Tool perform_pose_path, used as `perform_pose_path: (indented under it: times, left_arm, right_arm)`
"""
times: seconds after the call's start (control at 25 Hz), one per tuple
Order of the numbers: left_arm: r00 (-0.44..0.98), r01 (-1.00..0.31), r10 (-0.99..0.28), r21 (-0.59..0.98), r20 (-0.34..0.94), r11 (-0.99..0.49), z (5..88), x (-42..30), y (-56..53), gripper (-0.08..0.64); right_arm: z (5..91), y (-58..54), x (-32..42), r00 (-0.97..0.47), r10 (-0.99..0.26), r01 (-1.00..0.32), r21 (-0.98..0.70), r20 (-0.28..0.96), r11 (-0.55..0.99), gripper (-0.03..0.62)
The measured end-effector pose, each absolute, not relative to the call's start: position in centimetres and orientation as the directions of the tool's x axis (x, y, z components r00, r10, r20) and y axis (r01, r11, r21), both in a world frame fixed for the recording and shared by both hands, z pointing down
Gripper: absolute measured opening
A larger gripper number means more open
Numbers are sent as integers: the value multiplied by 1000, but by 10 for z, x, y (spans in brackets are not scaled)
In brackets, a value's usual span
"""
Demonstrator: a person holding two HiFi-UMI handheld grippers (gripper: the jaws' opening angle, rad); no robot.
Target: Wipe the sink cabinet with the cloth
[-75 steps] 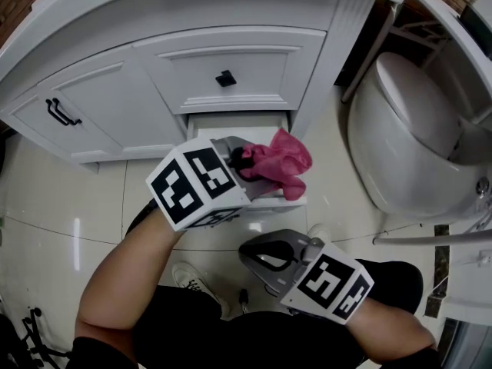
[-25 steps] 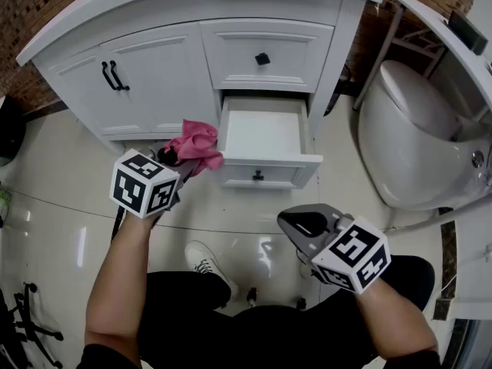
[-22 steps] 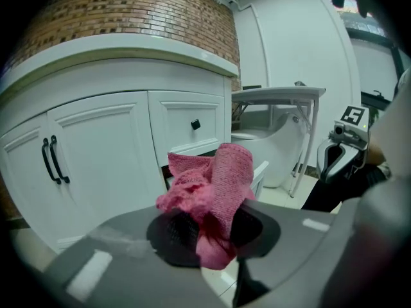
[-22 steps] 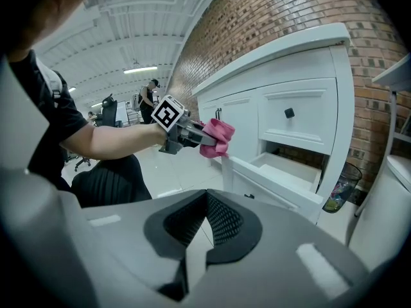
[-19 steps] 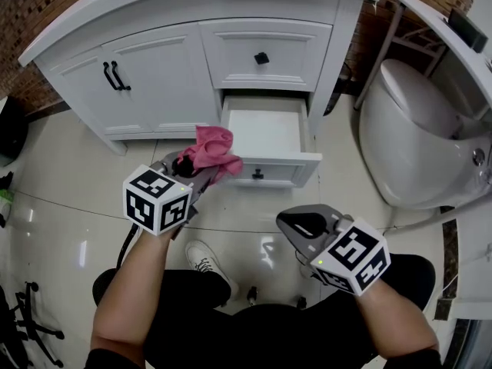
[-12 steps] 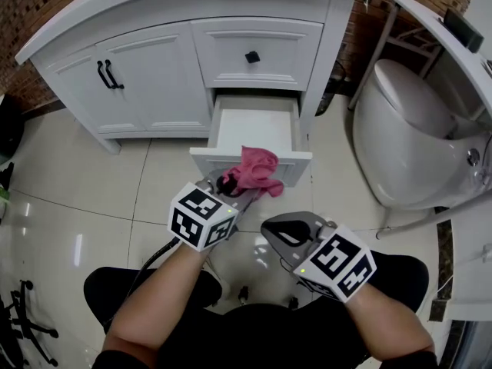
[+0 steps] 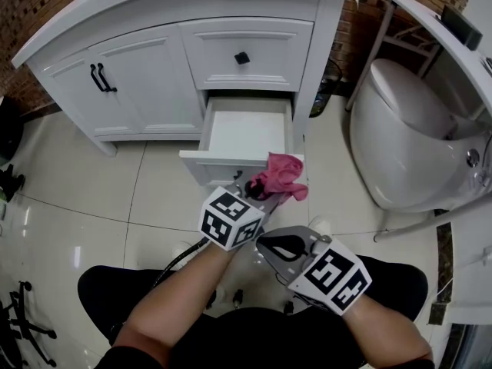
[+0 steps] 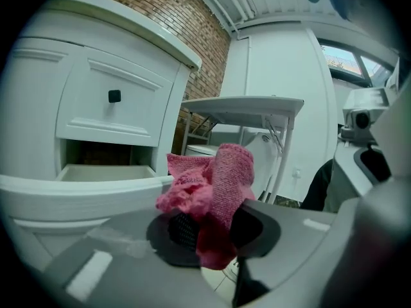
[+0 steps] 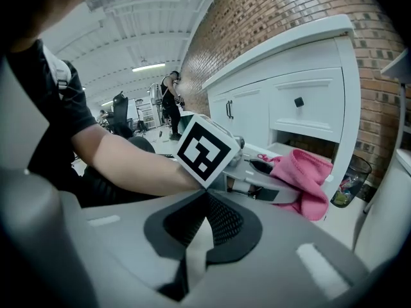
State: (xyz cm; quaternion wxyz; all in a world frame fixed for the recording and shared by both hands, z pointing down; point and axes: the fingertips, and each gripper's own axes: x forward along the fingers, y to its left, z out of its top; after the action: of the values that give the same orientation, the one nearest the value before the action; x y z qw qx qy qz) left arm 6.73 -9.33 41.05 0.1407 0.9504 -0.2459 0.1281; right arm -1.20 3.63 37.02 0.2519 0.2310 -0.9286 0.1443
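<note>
The left gripper (image 7: 258,193) pinches the pink cloth (image 7: 283,175) between its jaws. The cloth bunches out past them at the near right corner of the cabinet's (image 7: 146,68) open drawer (image 7: 201,162). The right gripper (image 7: 268,244), nearer, has its jaws together and empty.

My left gripper (image 7: 260,191) has swung the pink cloth (image 7: 283,177) from the left side of the open drawer (image 7: 201,166) across its front, and the cloth is now at the drawer's right front corner. That puts the left gripper just beside my right gripper (image 7: 286,246), where a second ago the two were well apart.
</note>
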Motion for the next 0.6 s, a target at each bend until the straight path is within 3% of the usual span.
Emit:
perform_pose_path:
  times: [0.6]
  left_arm:
    - [748, -650, -592, 153, 301, -744, 424, -3, -112, 94]
  right_arm:
    - [372, 38, -24, -770, -336, -483, -150, 542, 863, 6]
